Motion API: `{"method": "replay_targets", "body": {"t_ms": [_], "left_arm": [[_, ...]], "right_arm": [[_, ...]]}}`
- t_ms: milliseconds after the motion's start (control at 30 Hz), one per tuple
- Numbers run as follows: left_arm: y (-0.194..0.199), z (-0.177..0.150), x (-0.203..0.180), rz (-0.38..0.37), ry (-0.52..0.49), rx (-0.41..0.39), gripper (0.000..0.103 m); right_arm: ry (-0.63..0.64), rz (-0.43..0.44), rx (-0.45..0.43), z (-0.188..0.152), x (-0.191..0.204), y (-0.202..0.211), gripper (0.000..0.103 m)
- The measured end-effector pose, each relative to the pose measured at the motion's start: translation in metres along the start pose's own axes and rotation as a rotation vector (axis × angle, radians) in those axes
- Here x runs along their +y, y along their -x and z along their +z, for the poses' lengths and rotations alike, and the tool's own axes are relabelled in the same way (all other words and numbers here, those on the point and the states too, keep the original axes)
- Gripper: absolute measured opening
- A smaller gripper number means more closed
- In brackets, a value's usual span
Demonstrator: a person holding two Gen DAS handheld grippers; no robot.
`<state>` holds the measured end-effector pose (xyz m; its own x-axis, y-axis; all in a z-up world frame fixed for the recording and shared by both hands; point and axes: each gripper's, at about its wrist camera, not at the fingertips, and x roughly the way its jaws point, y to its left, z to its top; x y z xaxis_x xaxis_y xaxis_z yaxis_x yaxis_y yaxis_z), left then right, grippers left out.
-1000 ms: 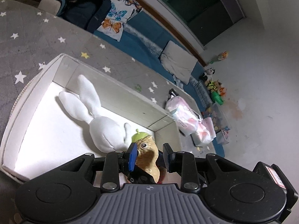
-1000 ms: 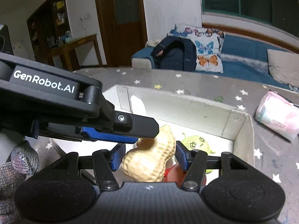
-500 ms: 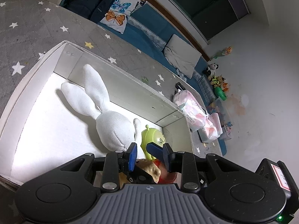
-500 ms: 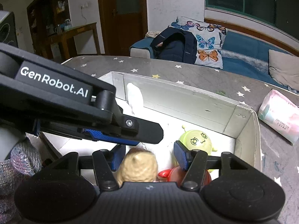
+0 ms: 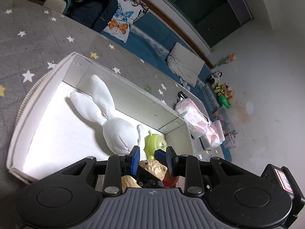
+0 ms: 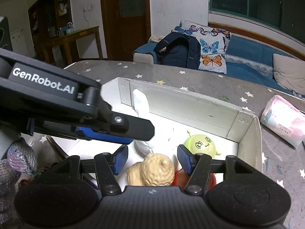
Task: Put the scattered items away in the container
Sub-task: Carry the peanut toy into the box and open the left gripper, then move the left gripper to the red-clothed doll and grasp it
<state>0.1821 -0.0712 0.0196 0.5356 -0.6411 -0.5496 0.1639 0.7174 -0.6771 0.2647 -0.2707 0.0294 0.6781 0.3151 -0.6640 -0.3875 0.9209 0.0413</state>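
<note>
A white open box (image 5: 47, 80) (image 6: 249, 133) stands on the grey star cloth. In it lie a white plush rabbit (image 5: 114, 126), a green alien ball toy (image 5: 155, 143) (image 6: 200, 145), a tan peanut toy (image 6: 152, 171) (image 5: 154, 168) and a red toy (image 6: 211, 179). My right gripper (image 6: 152, 159) is open above the peanut, its pads apart from it. My left gripper (image 5: 152, 159) is open and empty over the same corner; its arm (image 6: 57, 105) crosses the right wrist view.
A pink tissue pack (image 6: 284, 120) (image 5: 190, 114) lies on the cloth right of the box. A sofa with a dark backpack (image 6: 177, 49) and butterfly pillow stands behind. A knitted item (image 6: 21, 158) lies at the left.
The peanut toy has gone down from between my right gripper's pads into the box. My right gripper has opened and both grippers have risen a little.
</note>
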Motion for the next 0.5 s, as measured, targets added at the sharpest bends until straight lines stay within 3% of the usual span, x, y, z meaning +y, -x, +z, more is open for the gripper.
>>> {"method": "replay_targets", "body": {"t_ms": [233, 433, 500], "left_arm": [[0.033, -0.011, -0.007, -0.004, -0.02, -0.058, 0.032], [0.069, -0.031, -0.004, 0.023, -0.038, -0.112, 0.032], [0.082, -0.038, -0.001, 0.037, -0.039, -0.132, 0.032]], "right_arm": [[-0.012, 0.014, -0.05, -0.004, 0.006, 0.027, 0.059], [-0.01, 0.056, -0.095, -0.015, 0.019, 0.057, 0.067], [0.0, 0.068, -0.111, -0.021, 0.025, 0.067, 0.074]]}}
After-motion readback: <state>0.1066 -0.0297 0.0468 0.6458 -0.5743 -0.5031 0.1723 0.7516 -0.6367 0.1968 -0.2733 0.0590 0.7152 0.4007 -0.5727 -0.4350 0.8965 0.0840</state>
